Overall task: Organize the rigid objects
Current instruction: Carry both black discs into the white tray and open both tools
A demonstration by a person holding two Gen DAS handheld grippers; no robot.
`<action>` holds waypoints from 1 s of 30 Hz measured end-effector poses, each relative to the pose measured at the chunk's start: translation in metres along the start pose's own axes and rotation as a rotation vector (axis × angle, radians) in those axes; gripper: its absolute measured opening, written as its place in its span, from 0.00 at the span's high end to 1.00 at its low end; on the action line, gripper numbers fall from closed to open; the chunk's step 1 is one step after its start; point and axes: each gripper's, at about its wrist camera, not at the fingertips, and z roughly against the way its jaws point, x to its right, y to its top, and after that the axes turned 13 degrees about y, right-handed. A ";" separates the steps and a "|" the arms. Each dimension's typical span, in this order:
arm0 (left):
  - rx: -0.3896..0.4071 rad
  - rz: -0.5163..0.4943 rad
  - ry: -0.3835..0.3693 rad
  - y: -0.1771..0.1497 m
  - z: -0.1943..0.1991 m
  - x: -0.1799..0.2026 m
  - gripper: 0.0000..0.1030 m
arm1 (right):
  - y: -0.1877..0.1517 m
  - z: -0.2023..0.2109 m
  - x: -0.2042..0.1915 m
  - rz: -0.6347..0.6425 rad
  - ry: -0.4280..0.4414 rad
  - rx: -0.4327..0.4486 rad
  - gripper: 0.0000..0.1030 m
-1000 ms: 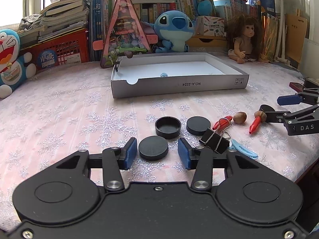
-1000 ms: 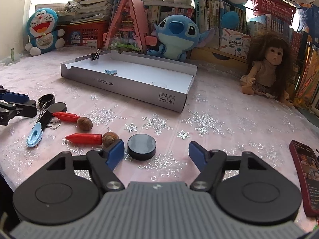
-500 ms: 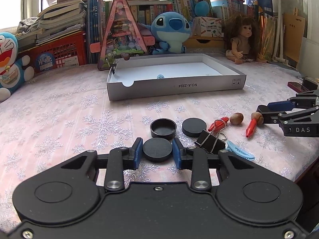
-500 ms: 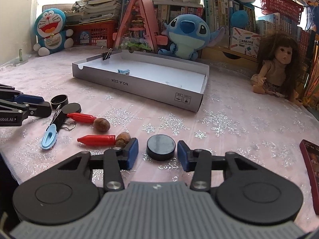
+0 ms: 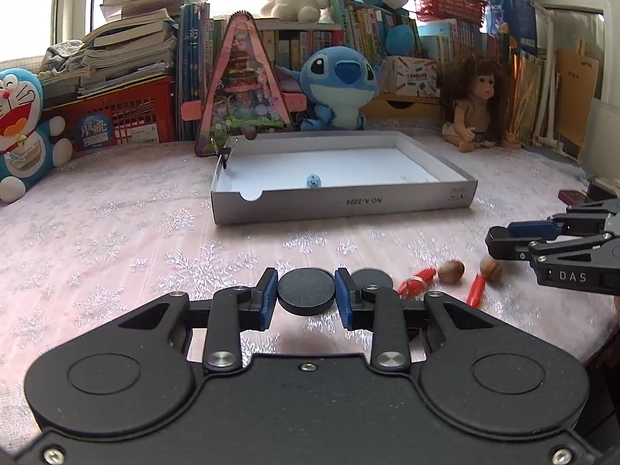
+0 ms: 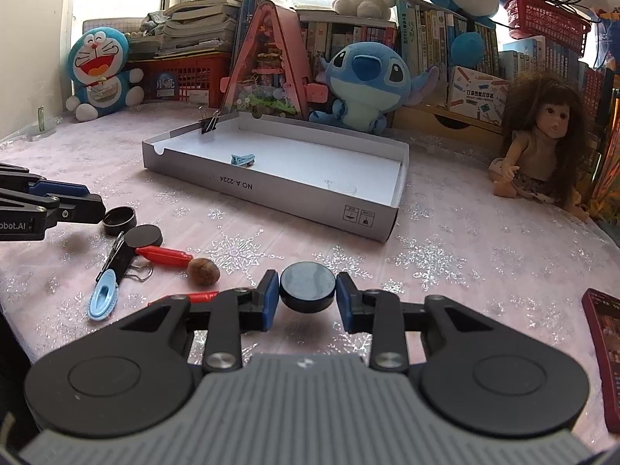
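Now your left gripper (image 5: 306, 297) pinches one black disc (image 5: 306, 290); your right gripper (image 6: 308, 297), jaws just closing, pinches another black disc (image 6: 308, 286), both near the gray tray (image 6: 271, 193).

Black discs: three (image 6: 308, 288) (image 6: 143, 235) (image 5: 306, 290); nuts: two (image 6: 203, 271) (image 5: 491, 269); binder clips: two (image 6: 209, 124) (image 6: 122, 259).

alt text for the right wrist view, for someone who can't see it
The right gripper, which has just been closing, clamps a black disc above a pink snowflake tablecloth. Beyond lies an open grey box; left are red pegs, a nut and the left gripper.
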 end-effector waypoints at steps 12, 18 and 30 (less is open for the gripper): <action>0.012 0.019 0.057 0.047 -0.022 -0.004 0.71 | 0.030 -0.006 0.027 -0.077 -0.060 0.027 0.64; -0.005 0.054 0.064 0.071 -0.040 -0.008 0.71 | 0.047 -0.012 0.040 -0.113 -0.069 0.036 0.64; -0.029 0.076 0.057 0.119 -0.092 -0.003 0.71 | 0.084 -0.035 0.069 -0.208 -0.034 0.037 0.64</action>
